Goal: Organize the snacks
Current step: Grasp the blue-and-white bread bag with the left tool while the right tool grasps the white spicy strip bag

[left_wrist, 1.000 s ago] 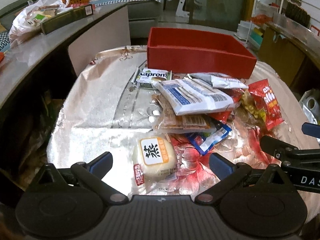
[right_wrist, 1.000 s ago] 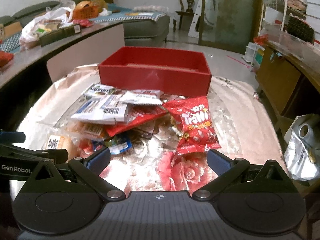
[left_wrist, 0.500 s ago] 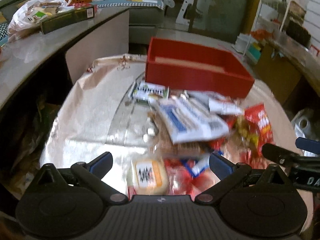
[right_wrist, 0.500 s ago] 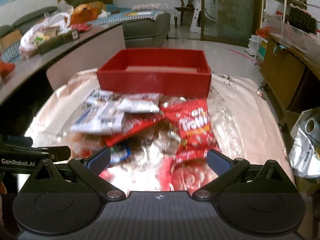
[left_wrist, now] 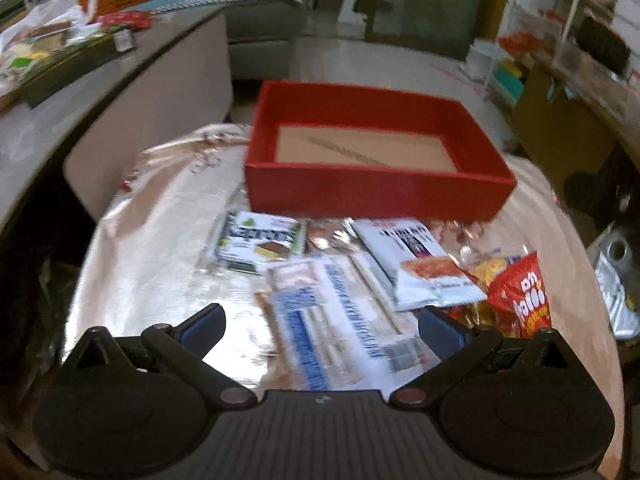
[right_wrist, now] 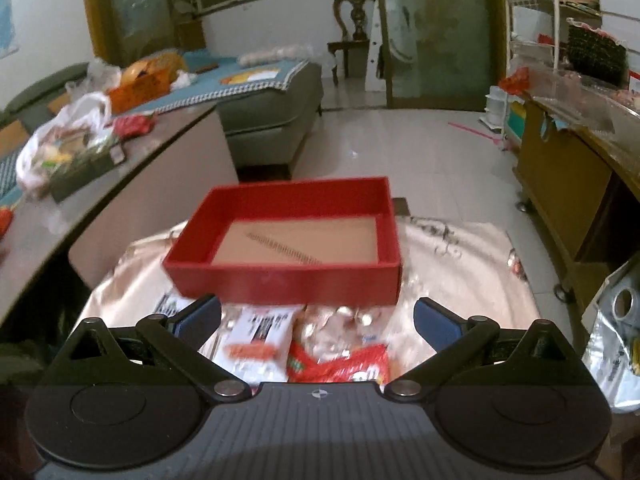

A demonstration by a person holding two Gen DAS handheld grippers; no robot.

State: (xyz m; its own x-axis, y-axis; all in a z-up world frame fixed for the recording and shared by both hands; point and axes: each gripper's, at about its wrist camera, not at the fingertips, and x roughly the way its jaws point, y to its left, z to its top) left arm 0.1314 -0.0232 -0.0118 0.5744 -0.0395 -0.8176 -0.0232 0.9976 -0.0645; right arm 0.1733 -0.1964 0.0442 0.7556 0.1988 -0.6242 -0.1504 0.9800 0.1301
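Both grippers rising and tilting forward versus second ago; bun now dropping out of left view. Left gripper hovering over blue-white packet, fingers apart, empty. Right gripper above red bag, fingers apart, empty. Box still bare inside; snacks lying on worktop near box; sorting not begun.

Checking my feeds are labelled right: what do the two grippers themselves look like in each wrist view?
They look identical. The left gripper and right gripper each have a black ribbed body with a small crosshair mark at its front edge, two round black discs, black linkage arms with silver pivot pins, and blue pads on the jaws. No cables, sleeves or lettering show in either view.
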